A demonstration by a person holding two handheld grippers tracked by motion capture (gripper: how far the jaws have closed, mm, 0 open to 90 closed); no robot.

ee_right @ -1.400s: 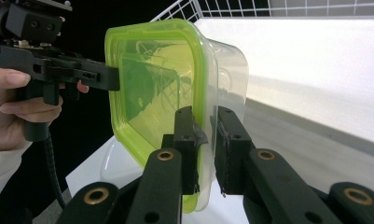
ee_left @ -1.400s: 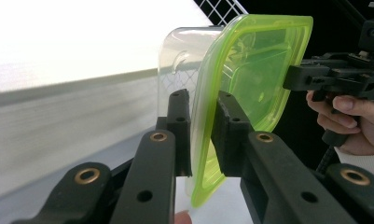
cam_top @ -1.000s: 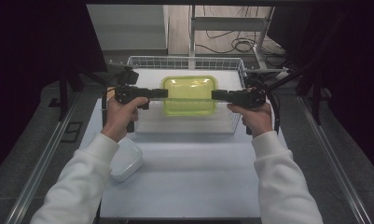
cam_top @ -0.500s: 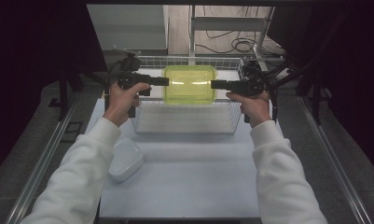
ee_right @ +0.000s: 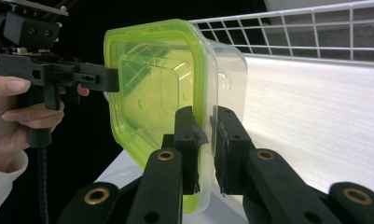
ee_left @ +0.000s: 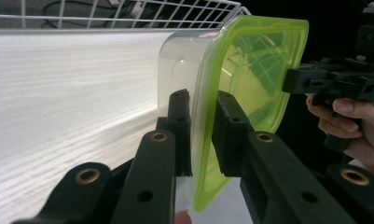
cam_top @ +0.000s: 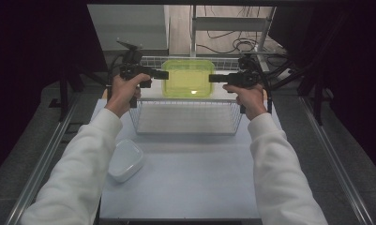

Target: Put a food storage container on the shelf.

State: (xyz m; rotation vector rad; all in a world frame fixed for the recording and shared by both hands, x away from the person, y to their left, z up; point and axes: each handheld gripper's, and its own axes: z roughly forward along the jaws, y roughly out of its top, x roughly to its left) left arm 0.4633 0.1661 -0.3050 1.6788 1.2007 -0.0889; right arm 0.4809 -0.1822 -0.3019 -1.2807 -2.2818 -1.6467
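Observation:
A clear container with a yellow-green lid (cam_top: 188,77) hangs level above the far part of a white wire basket (cam_top: 185,123). My left gripper (cam_top: 165,74) is shut on the container's left rim and my right gripper (cam_top: 211,78) is shut on its right rim. In the left gripper view the lid's edge (ee_left: 204,140) sits pinched between my black jaws, with the other gripper (ee_left: 315,81) clamped on the far side. In the right gripper view the lid (ee_right: 152,98) and the clear tub wall (ee_right: 229,84) stand edge-on between my jaws, and the left gripper (ee_right: 89,74) holds the opposite rim.
A white lidded container (cam_top: 125,159) lies on the pale table (cam_top: 190,187) at the front left, near my left sleeve. The wire basket's floor is bare. Metal rails run along both sides of the table, and cables lie on the floor beyond the basket.
Both grippers have carried the green-lidded container away from me, from over the basket's middle to above its far part, and lifted it higher.

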